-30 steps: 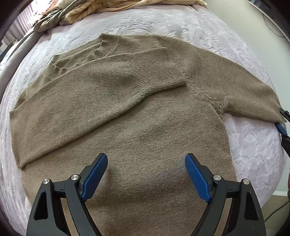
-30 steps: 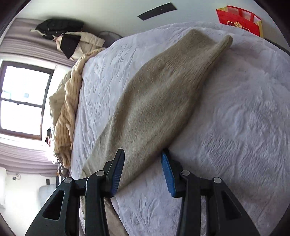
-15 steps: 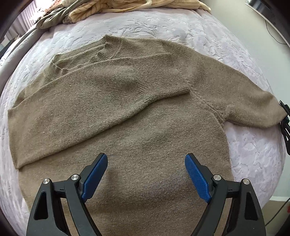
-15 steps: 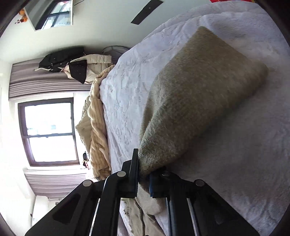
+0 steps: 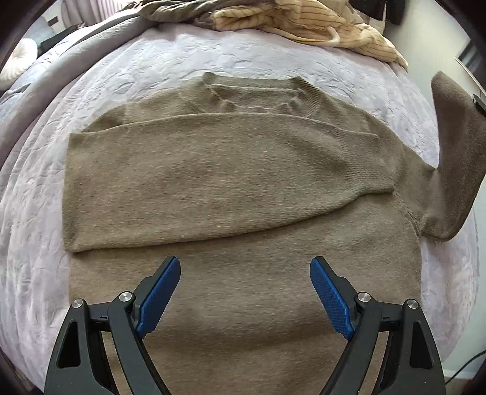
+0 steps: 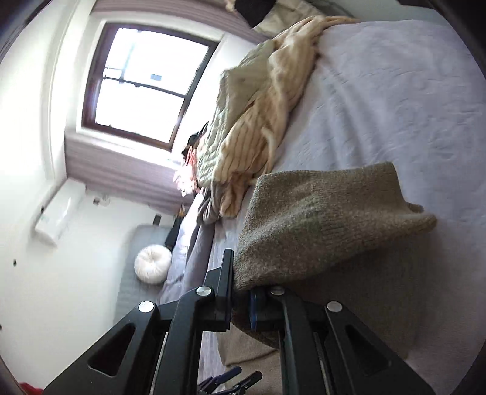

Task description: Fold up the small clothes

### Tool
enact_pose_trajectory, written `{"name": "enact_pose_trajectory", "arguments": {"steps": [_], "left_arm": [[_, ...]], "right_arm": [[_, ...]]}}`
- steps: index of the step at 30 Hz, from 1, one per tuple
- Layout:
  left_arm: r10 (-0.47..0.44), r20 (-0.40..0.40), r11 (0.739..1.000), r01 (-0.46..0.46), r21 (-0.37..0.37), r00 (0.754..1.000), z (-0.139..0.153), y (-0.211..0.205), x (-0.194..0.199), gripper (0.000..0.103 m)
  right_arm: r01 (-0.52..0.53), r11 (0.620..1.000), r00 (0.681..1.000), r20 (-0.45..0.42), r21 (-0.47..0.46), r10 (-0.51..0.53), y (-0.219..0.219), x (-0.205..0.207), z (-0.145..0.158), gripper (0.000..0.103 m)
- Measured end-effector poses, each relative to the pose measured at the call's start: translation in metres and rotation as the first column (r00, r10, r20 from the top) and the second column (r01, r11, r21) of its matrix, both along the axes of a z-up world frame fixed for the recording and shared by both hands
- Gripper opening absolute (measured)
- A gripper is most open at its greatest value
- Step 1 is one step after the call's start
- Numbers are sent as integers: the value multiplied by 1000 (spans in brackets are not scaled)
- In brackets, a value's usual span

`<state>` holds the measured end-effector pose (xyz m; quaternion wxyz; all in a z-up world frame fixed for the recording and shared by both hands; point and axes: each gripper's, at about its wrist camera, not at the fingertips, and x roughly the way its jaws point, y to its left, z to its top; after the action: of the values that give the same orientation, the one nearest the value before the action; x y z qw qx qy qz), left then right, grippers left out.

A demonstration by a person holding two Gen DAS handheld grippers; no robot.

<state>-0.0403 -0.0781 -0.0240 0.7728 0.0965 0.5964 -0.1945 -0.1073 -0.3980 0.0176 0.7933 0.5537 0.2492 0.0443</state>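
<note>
Lying flat on the pale lilac embossed bedspread (image 5: 273,60), the small olive-brown knitted sweater (image 5: 243,288) is seen with one sleeve already folded across its chest, while the other sleeve (image 5: 455,145) is held raised off the bed at the right edge of the left wrist view. That raised sleeve is pinched near its cuff by the right gripper (image 6: 243,303), whose jaws are pressed together on the knit. The left gripper (image 5: 246,300) hovers spread wide above the sweater's lower body, with nothing between its blue pads (image 5: 158,294).

A slip is judged the main risk: only a small fold of loose knit appears to be caught, so a quick swing across could pull it free. The body could also be dragged sideways, since it is not pinned by the open left gripper, and the folded sleeve could be disturbed. A crooked landing would leave the sleeves uneven. The heap of cream striped cloth (image 5: 303,21) beyond the collar lies well apart and is unlikely to interfere.
</note>
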Motion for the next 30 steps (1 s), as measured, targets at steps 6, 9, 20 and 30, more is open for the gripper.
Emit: {"name": "enact_pose_trajectory", "arguments": {"steps": [6,9,20,30], "left_arm": [[107,31,994,-108,15,994,3,59,19,88],[159,33,987,-159,22,987,-1,83,26,88],[266,2,964,-266,-4,964,-15,147,24,88],[317,6,948,-317,-22,948,-12,183,18,88]], "right_arm": [[-278,953,959,-100,-122,267,115,90,-26,9],[-390,908,908,-227,-153,352,163,121,-61,11],[-146,989,924,-361,-22,129,148,101,-95,51],[-539,692,840,-363,-480,403,261,156,-31,9]]}}
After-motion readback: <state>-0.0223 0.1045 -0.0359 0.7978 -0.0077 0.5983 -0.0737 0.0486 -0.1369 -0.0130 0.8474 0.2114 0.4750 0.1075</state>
